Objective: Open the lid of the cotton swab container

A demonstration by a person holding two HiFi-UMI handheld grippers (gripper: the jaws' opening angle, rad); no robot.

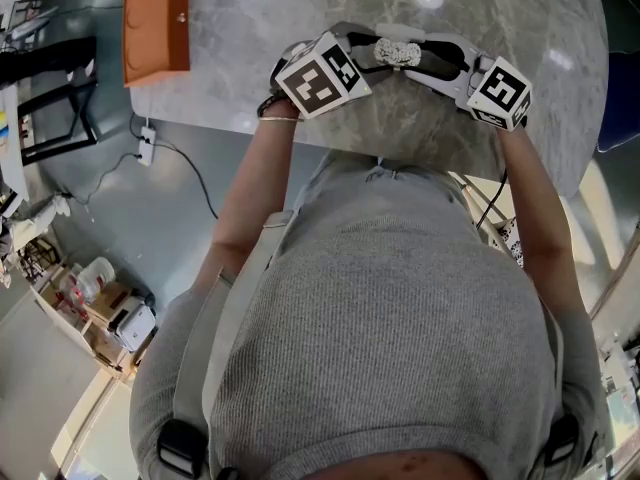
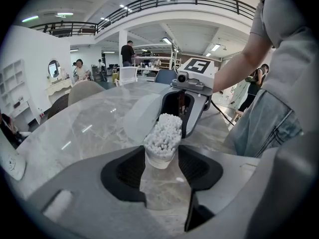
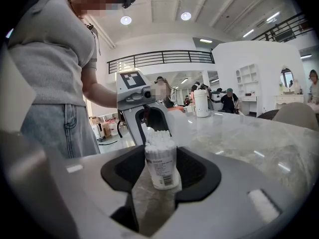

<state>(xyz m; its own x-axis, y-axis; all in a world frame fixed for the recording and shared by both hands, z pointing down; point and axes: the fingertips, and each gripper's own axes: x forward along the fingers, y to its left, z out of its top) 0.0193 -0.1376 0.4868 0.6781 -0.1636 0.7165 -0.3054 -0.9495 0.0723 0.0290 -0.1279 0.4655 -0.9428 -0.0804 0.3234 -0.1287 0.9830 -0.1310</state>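
Note:
A small clear cotton swab container (image 1: 398, 52) sits between both grippers above the near edge of the marble table (image 1: 530, 18). In the left gripper view it leans a little, and white swab tips (image 2: 163, 133) bulge bare from its top. No lid shows clearly. My left gripper (image 2: 162, 159) is shut on its lower body, pads against both sides. From the opposite side my right gripper (image 3: 162, 166) is shut on the labelled body (image 3: 162, 169). In the head view the left gripper (image 1: 372, 52) and right gripper (image 1: 428, 60) meet at the container.
An orange box (image 1: 156, 28) lies on the table's far left corner. A white tub (image 3: 201, 103) stands farther along the table. Chairs (image 2: 84, 91) and people stand beyond it. The table edge runs right under the grippers, against the person's body.

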